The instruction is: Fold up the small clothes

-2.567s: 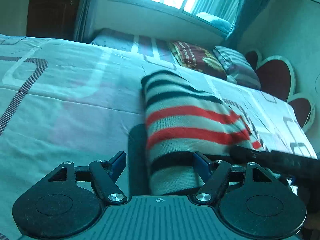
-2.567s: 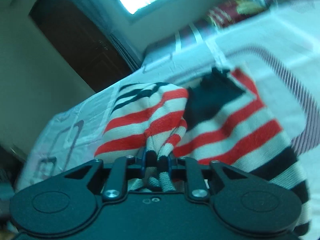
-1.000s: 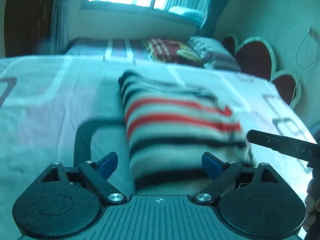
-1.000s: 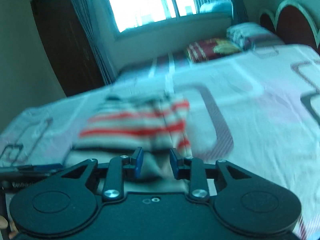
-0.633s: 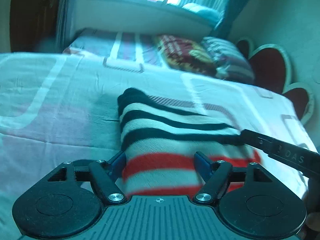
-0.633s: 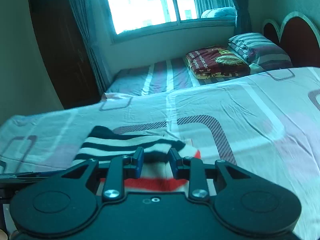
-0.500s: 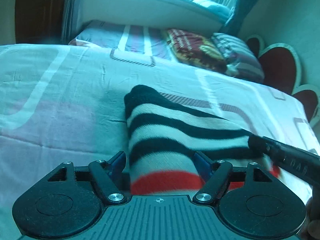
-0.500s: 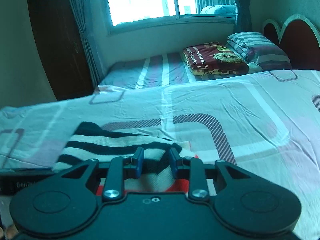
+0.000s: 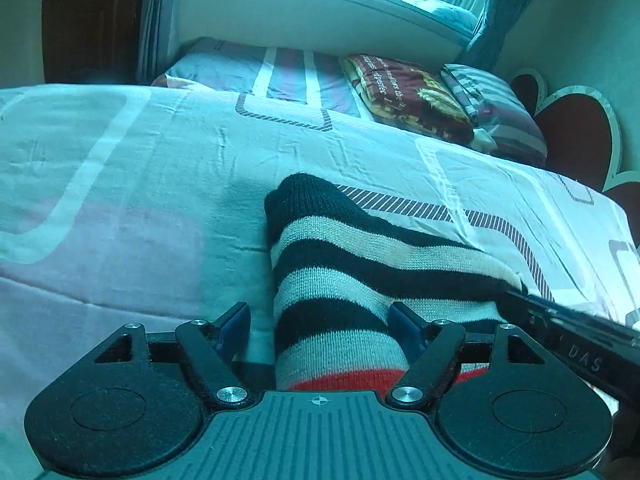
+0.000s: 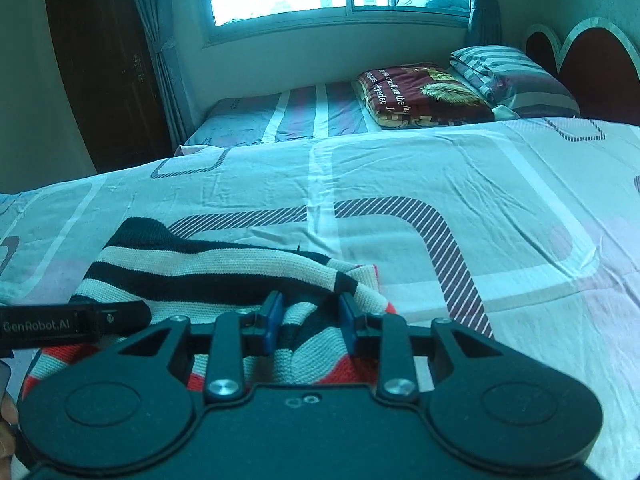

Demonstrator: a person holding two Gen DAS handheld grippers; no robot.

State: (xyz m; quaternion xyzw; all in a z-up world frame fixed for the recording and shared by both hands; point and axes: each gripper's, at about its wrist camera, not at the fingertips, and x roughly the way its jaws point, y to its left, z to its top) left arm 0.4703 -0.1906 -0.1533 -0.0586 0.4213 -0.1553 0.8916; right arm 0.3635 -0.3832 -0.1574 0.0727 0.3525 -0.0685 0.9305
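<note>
A knitted garment (image 9: pixel 360 272) with black, cream and red stripes lies folded on the bed sheet (image 9: pixel 140 168). My left gripper (image 9: pixel 320 326) stands open over its left edge; the left pad is clear of the cloth. My right gripper (image 10: pixel 310 324) holds a raised fold of the same garment (image 10: pixel 200 268) near its right corner, with cloth filling the gap, and its jaws are starting to open. One finger (image 9: pixel 580 344) of the right gripper reaches into the left wrist view. A left finger (image 10: pixel 72 324) lies across the cloth in the right wrist view.
The patterned sheet (image 10: pixel 440 184) stretches wide to the right and beyond the garment. A second bed behind carries a dark red folded blanket (image 10: pixel 420 96) and a striped pillow (image 10: pixel 508 76). A heart-shaped headboard (image 10: pixel 592 64) stands at right, a dark wardrobe (image 10: pixel 108 60) at left.
Both grippers swept over the bed with the garment, folding it so the black-and-cream end now lies on top of the red stripes. The left jaws narrowed. Both have held still lately.
</note>
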